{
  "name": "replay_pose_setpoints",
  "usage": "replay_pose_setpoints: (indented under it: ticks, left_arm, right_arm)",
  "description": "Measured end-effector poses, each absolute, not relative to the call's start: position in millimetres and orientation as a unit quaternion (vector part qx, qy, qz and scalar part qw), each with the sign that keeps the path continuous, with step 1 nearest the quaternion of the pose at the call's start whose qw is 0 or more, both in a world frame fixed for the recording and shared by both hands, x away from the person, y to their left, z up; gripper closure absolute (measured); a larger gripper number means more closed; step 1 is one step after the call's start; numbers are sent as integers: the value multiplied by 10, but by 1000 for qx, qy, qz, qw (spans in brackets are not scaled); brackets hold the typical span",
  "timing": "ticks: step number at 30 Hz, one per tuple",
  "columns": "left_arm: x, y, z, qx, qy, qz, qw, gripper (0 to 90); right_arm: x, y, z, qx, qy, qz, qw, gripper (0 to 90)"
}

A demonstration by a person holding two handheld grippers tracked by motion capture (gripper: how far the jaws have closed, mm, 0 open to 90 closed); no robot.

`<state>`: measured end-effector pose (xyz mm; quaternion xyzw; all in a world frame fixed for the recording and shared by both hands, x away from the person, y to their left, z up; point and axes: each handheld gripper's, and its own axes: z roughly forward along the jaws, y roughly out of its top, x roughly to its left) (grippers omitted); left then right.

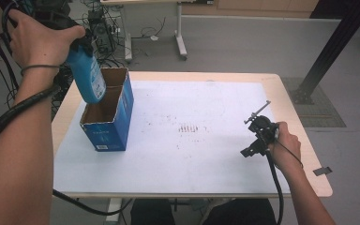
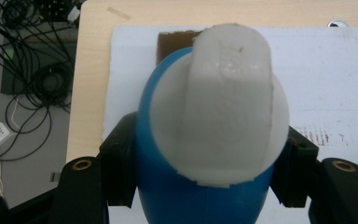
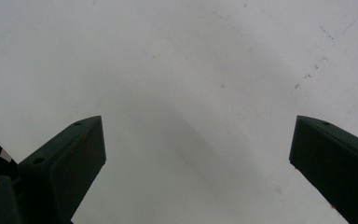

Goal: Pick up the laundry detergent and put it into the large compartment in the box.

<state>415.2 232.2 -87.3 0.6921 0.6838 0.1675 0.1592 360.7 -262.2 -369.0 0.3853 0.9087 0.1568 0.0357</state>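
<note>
My left gripper [image 1: 85, 43], high at the left and wrapped in the hand, is shut on a blue bottle [image 1: 88, 77]. The bottle hangs tilted with its lower end just over the open top of a blue cardboard box [image 1: 107, 133]. In the left gripper view the black jaws of my left gripper [image 2: 209, 179] clamp the blue bottle [image 2: 168, 196], whose white end [image 2: 223, 107] faces the camera and hides most of the box [image 2: 172, 44]. My right gripper [image 1: 256, 128] rests at the right of the white sheet [image 1: 192, 154]. There my right gripper [image 3: 198, 140] stands open, with bare sheet between its jaws.
The box stands at the left of the white sheet on a wooden table [image 1: 304, 145]. Cables [image 2: 32, 88] lie on the floor to the left. A desk's legs [image 1: 180, 42] stand behind the table and a black post [image 1: 328, 51] to the right. Black tape [image 1: 322, 171] sits near the right edge.
</note>
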Motion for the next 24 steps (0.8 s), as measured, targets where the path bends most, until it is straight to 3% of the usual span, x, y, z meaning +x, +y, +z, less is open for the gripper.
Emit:
replay_pose_setpoints:
  ticks: [24]
  left_arm:
    - [4266, 2321, -1349, 694, 688, 154, 147, 376]
  right_arm:
    - [3619, -2643, -3746, 389, 907, 156, 33, 33]
